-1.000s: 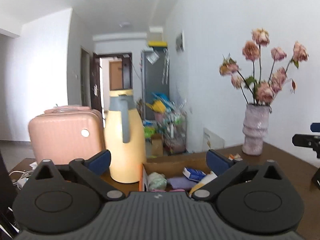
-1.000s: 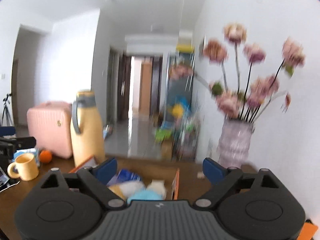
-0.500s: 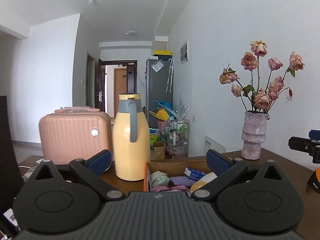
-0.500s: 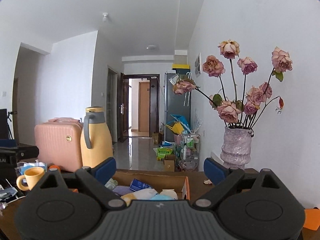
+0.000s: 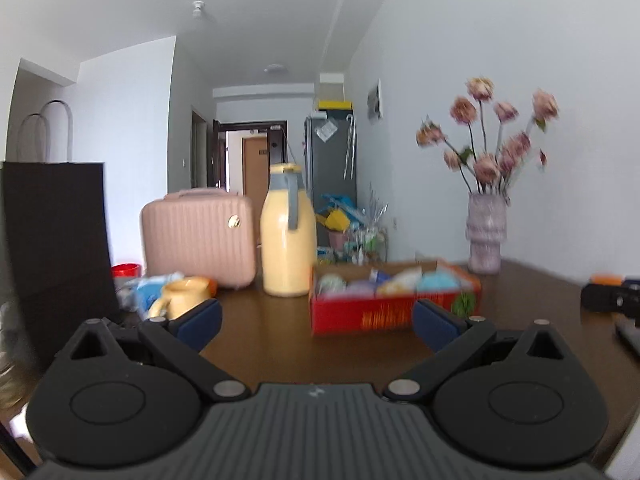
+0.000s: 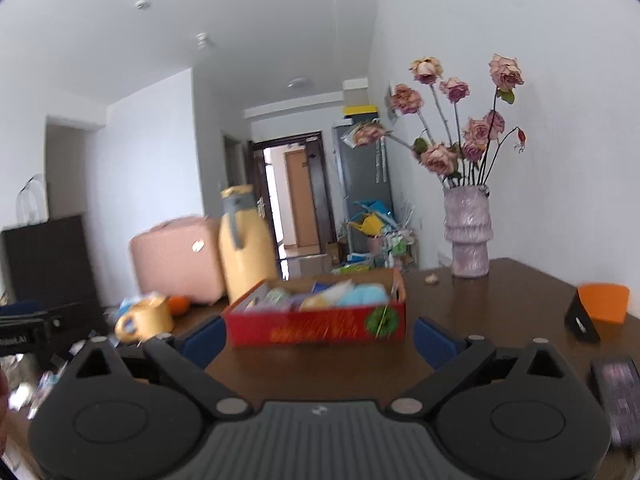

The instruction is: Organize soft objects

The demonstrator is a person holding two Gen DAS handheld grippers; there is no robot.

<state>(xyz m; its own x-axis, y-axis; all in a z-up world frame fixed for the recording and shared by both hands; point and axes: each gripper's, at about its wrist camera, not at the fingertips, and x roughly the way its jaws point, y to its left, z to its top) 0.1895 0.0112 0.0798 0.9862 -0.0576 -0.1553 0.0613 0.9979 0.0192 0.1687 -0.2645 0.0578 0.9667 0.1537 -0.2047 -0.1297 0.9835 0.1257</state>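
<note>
1. Box of red cardboard, printed with orange-yellow lettering and a green sprig on its front wall, stands on the brown table, at twelve o'clock from both grippers.
2. Soft objects fill it: pale blue, green, lilac and cream lumps, blurred.
3. A yellow jug stands at ten o'clock of the box, a pink case beyond it, a yellow mug at nine o'clock.
4. A vase of dried roses stands at two o'clock.
5. Left gripper is released, jaws wide, nothing between them.
6. Right gripper has its jaws opening, spread wider than the box; the pads touch nothing.
</note>
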